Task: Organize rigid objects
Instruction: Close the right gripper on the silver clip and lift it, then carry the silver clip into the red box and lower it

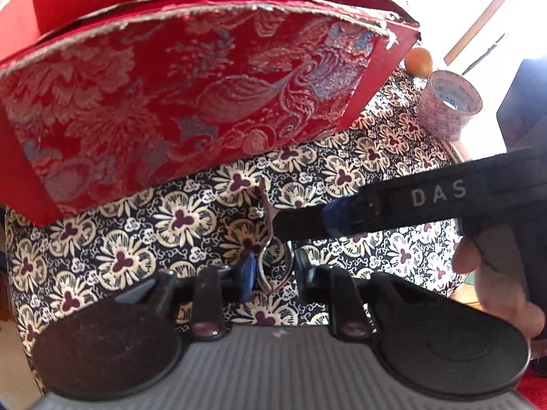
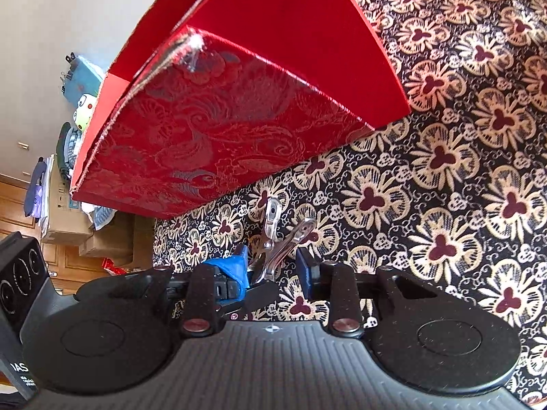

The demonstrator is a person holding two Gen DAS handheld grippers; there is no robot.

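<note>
Left wrist view shows a small metal clip (image 1: 273, 266) standing between the blue-padded fingertips of the left gripper (image 1: 273, 270), just above the flower-patterned cloth (image 1: 191, 218). The jaws are narrowed around it, but whether the pads (image 1: 248, 270) actually press on the metal cannot be told from here. One finger of the right gripper (image 1: 297, 223), black and stamped "DAS", reaches in from the right and its tip meets the upper arm of the clip. A hand (image 1: 492, 283) wraps the body of that tool at the right edge.

From the right wrist view the same metal clip (image 2: 277, 239) sits between the blue pads (image 2: 304, 270) of the right gripper (image 2: 273, 266), its two shiny arms spread upward in a V. These jaws also stand narrow with the clip in the gap, and firm contact on both sides is not clear. The left gripper (image 2: 239, 283) comes in low from the left, its blue-wrapped tip touching the base of the clip.

Behind the clip stands a red brocade box (image 1: 177, 102), open, with plain red flaps raised; it rests on the cloth, near the clip but apart from it. Farther right on the cloth are a coiled tape measure (image 1: 451, 102) and, beyond it, an orange round object (image 1: 418, 61). Off the table edge in the right wrist view, cardboard boxes (image 2: 89, 235) are stacked by a wall.
</note>
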